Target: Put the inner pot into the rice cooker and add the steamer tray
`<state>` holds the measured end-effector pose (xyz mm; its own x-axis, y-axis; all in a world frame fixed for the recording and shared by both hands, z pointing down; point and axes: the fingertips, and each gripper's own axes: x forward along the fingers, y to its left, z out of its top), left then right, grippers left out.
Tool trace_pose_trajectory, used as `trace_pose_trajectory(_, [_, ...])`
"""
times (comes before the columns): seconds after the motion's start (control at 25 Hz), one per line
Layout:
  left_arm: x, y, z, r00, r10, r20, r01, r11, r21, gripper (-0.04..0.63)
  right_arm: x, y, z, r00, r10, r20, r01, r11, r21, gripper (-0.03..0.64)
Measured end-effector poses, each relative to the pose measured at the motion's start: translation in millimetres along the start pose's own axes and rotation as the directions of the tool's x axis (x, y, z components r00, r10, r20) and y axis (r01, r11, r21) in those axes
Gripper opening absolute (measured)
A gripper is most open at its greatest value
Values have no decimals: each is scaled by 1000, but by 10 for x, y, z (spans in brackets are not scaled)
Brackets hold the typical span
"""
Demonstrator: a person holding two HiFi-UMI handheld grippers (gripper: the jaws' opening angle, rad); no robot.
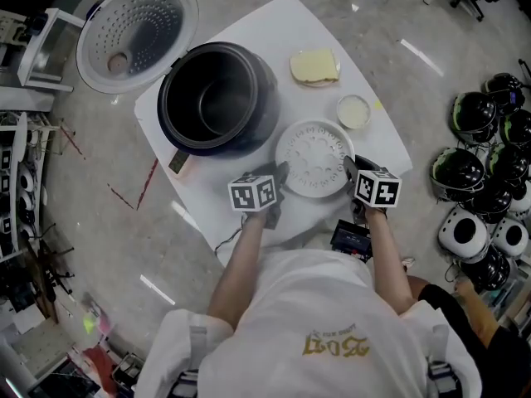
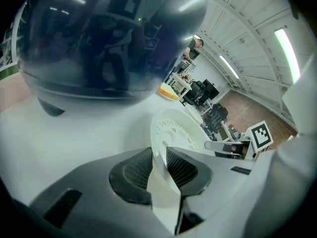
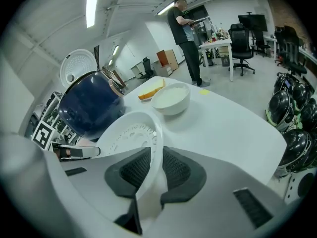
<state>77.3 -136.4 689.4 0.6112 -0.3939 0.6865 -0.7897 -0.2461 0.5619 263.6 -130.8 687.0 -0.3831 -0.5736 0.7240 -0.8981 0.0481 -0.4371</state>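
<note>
The white perforated steamer tray (image 1: 314,157) lies flat on the white table, just right of the dark rice cooker (image 1: 217,98). The cooker's lid (image 1: 137,31) stands open and its well looks black; I cannot tell the inner pot apart from the cooker body. My left gripper (image 1: 280,172) is shut on the tray's left rim, which runs between its pads in the left gripper view (image 2: 159,165). My right gripper (image 1: 350,168) is shut on the tray's right rim (image 3: 148,148), with the rim pinched between its ribbed pads (image 3: 174,168). The cooker (image 2: 104,38) looms close ahead of the left gripper.
A yellow sponge (image 1: 314,66) and a small white bowl (image 1: 354,111) sit on the table (image 1: 274,23) behind the tray. Helmets (image 1: 481,172) are piled on the floor at the right and shelving (image 1: 21,164) stands at the left. A person (image 3: 184,31) stands at a distant desk.
</note>
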Motion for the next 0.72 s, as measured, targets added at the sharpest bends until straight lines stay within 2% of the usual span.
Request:
trace_pose_trajectory(0.36, [-42,6,-33,1000,-4,-16,4,1000,-21,100,-48,36,-41,1000,13,8,-13,1000,20,86])
trace_pose_trajectory(0.72, [-161,-26,22,1000,-29,3,29,1000,-6,97,-149,123,-41,999,-7,39,6,1000,25,84])
